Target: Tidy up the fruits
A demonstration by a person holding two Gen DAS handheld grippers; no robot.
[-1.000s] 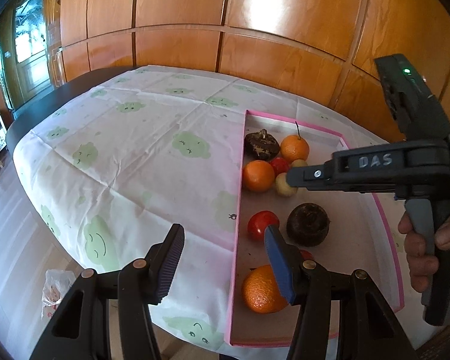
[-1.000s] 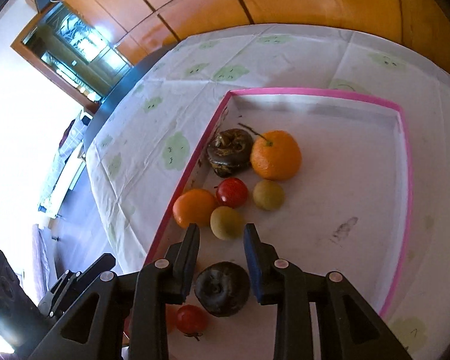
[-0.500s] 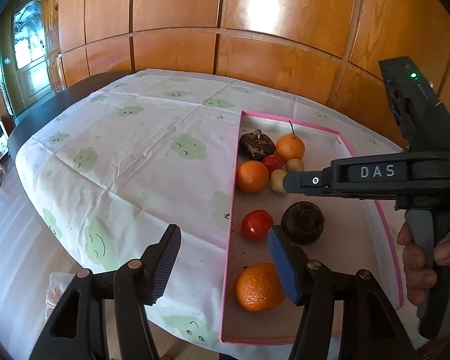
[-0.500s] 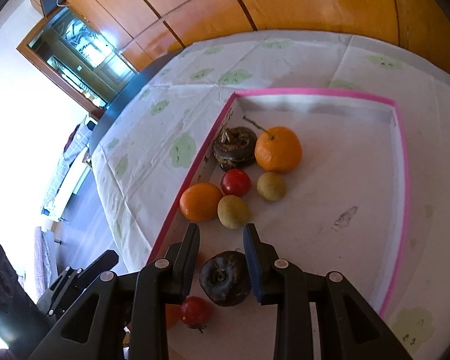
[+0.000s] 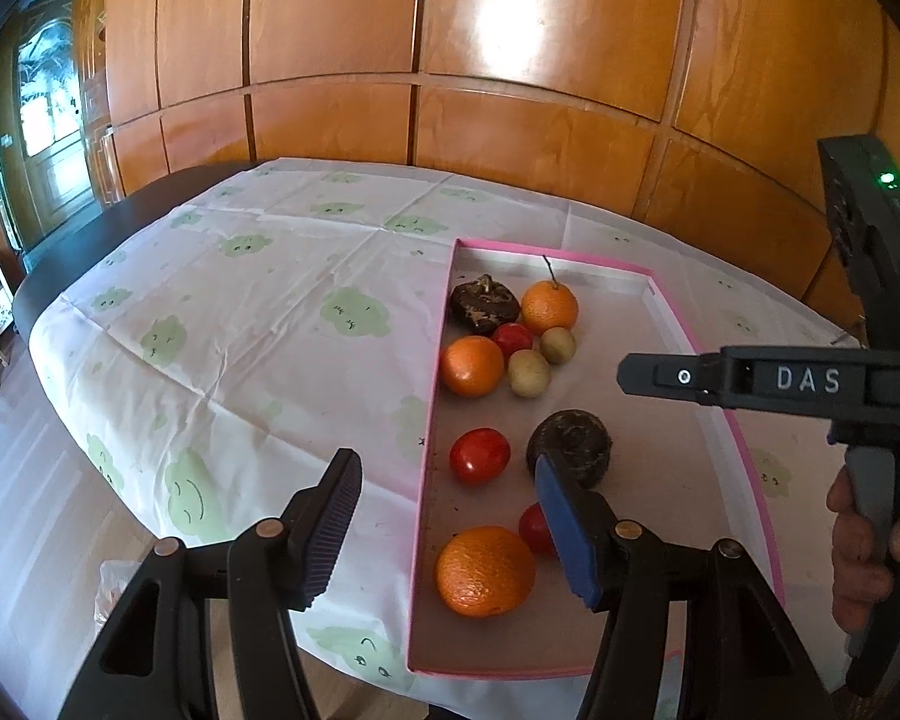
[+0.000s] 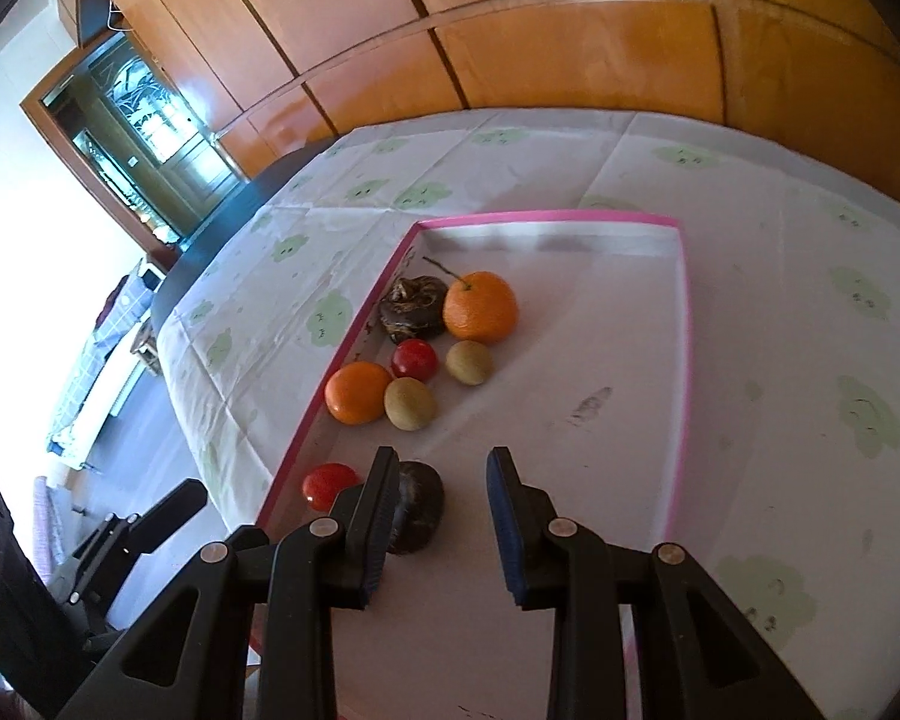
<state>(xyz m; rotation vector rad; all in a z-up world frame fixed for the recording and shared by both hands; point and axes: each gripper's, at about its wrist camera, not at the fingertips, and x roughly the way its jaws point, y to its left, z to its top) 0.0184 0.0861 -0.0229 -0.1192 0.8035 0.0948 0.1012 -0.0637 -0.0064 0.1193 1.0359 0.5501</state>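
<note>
Lying in the pink-rimmed tray point(image 5: 666, 300) on the desk point(image 5: 240, 324), the fruits point(image 5: 498, 342) cluster near its left wall. Both the left tongs point(image 5: 450, 531) and right tongs point(image 6: 441, 531) hover apart, gripping nothing.

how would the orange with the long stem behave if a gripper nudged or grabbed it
The stemmed orange looks round and smooth, so a nudge would probably roll it into the dark fruit it touches. Its thin stem likely snaps if pinched.

left tool point(image 5: 450, 531) empty, open | fruits in pink tray point(image 5: 705, 348)
</note>
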